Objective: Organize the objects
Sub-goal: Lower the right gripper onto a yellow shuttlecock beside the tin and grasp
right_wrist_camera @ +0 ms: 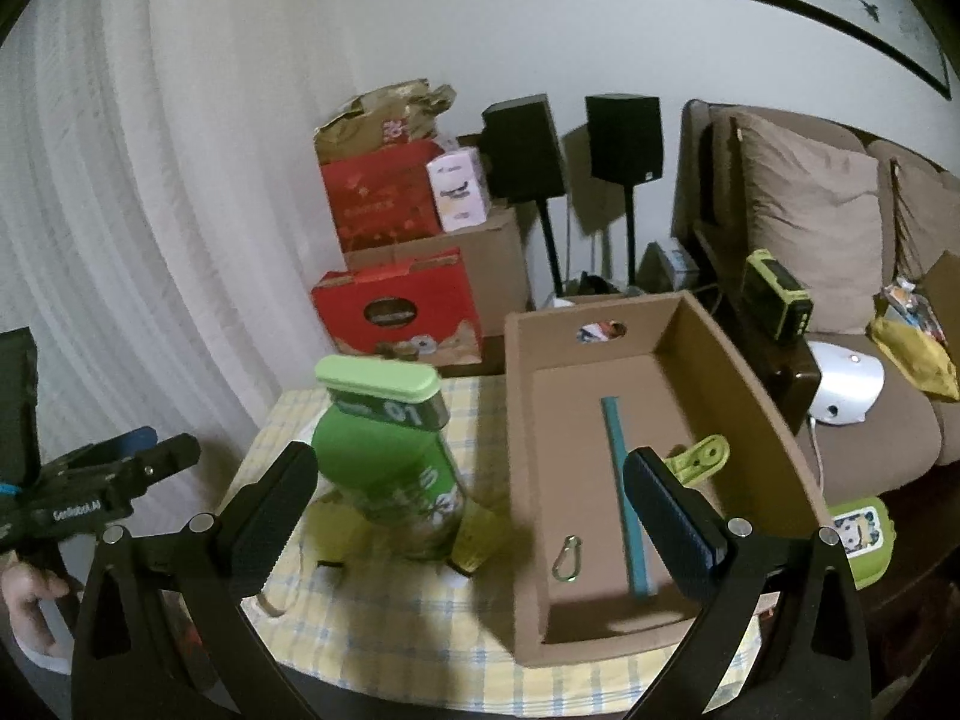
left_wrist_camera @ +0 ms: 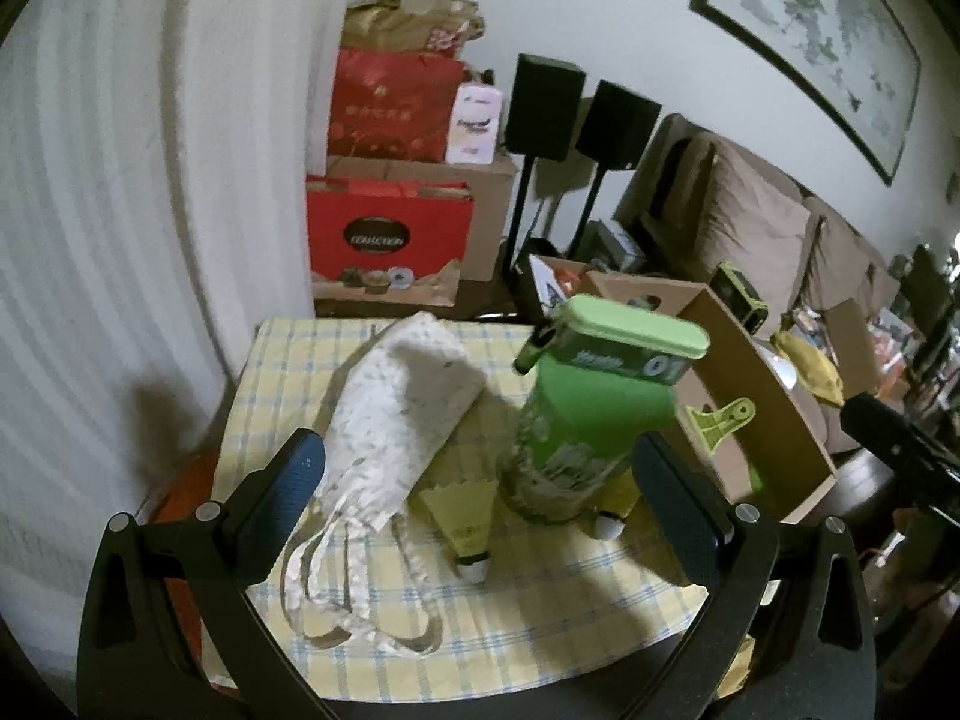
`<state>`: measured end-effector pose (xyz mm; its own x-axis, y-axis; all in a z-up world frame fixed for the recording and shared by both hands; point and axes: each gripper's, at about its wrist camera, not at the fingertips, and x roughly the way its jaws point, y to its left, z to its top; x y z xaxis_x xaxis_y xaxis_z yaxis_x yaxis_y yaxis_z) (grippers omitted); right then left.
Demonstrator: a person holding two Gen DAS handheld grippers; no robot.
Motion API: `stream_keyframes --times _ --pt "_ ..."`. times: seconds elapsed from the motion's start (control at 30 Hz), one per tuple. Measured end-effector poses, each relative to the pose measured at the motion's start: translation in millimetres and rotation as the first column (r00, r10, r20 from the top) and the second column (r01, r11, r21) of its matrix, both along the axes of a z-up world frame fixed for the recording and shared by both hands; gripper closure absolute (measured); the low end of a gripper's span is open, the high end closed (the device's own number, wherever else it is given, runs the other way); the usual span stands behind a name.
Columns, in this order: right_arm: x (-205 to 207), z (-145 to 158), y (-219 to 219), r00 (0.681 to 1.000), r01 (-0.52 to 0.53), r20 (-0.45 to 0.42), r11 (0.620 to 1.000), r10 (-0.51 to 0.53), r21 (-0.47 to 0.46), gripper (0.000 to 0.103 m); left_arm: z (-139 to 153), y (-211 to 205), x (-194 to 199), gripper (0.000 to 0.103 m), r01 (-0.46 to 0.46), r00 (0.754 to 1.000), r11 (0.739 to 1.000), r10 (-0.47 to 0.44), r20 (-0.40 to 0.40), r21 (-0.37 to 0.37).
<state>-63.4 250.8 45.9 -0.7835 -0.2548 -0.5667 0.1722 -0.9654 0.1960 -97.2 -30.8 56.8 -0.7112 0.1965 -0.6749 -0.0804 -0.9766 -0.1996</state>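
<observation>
Both claws, left claw (left_wrist_camera: 480,492) and right claw (right_wrist_camera: 471,492), spread apart, empty; green bottle (left_wrist_camera: 576,420) upright beside cardboard box (right_wrist_camera: 738,384).

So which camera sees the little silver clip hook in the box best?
The right wrist view: it looks down into the cardboard box, so the carabiner lies plain on the floor. In the left wrist view the box wall hides it.

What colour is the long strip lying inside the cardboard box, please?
Teal blue strip; clearest in the right wrist view.
</observation>
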Motion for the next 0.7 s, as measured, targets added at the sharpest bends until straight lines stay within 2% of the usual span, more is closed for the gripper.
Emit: stream_keyframes --times 0.27,0.4,0.5,0.57,0.63,0.7 --pt "7.1 -27.2 -22.3 0.998 -0.064 0.015 0.998 0.064 -0.007 0.001 -44.6 -12.7 1.0 0.001 -0.036 0.996 0.999 0.036 0.076 -0.004" --pt "10.2 -39.5 -36.0 0.996 -0.088 0.023 0.996 0.088 0.009 0.005 -69.2 -11.9 0.1 0.002 -0.039 0.992 0.999 0.04 0.117 -0.004" --pt "9.6 -49.9 -44.2 0.994 -0.1 0.041 0.995 0.099 0.016 0.011 -81.1 -11.5 1.0 0.003 -0.043 0.991 0.999 0.043 0.129 0.0" --pt "9.4 -56.7 -46.6 0.994 -0.101 0.05 0.995 0.1 0.01 0.018 -87.1 -10.7 2.3 0.003 -0.048 0.99 0.999 0.049 0.129 -0.005" --pt "7.0 -64.4 -48.4 0.993 -0.102 0.068 0.995 0.101 0.001 0.03 -91.3 -9.7 1.8 0.006 -0.05 0.99 0.999 0.051 0.131 -0.011" --pt "4.3 -73.4 -51.3 0.991 -0.103 0.088 0.995 0.102 -0.001 0.035 -98.7 -7.5 1.4 0.008 -0.051 0.989 0.999 0.053 0.141 -0.017"
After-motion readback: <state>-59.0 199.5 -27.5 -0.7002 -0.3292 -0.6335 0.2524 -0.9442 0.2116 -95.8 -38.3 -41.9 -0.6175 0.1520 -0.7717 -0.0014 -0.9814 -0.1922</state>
